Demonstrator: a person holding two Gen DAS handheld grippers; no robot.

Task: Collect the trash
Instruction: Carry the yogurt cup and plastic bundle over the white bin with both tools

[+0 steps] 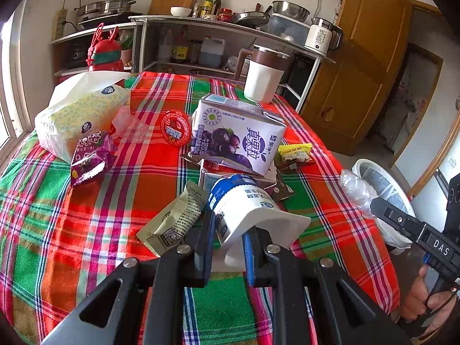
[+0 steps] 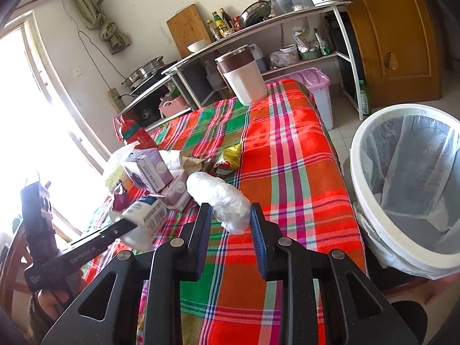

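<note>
My left gripper (image 1: 230, 235) is shut on a white yogurt cup with a blue label (image 1: 244, 210), held above the plaid tablecloth (image 1: 86, 201); the cup also shows in the right wrist view (image 2: 143, 218). My right gripper (image 2: 231, 218) is shut on a crumpled clear plastic wrap (image 2: 221, 195), which also shows in the left wrist view (image 1: 358, 191). A purple milk carton (image 1: 238, 138), a purple snack bag (image 1: 92, 158), a yellow wrapper (image 1: 294, 152) and a beige pouch (image 1: 175, 218) lie on the table. A white bin (image 2: 402, 189) with a clear liner stands right of the table.
A tissue pack (image 1: 80, 115), a red lid (image 1: 175, 128), a red bottle (image 1: 103, 54) and a white-and-brown jug (image 1: 264, 74) sit on the table. Kitchen shelves (image 1: 230, 28) stand behind. A wooden door (image 1: 373, 57) is at the right.
</note>
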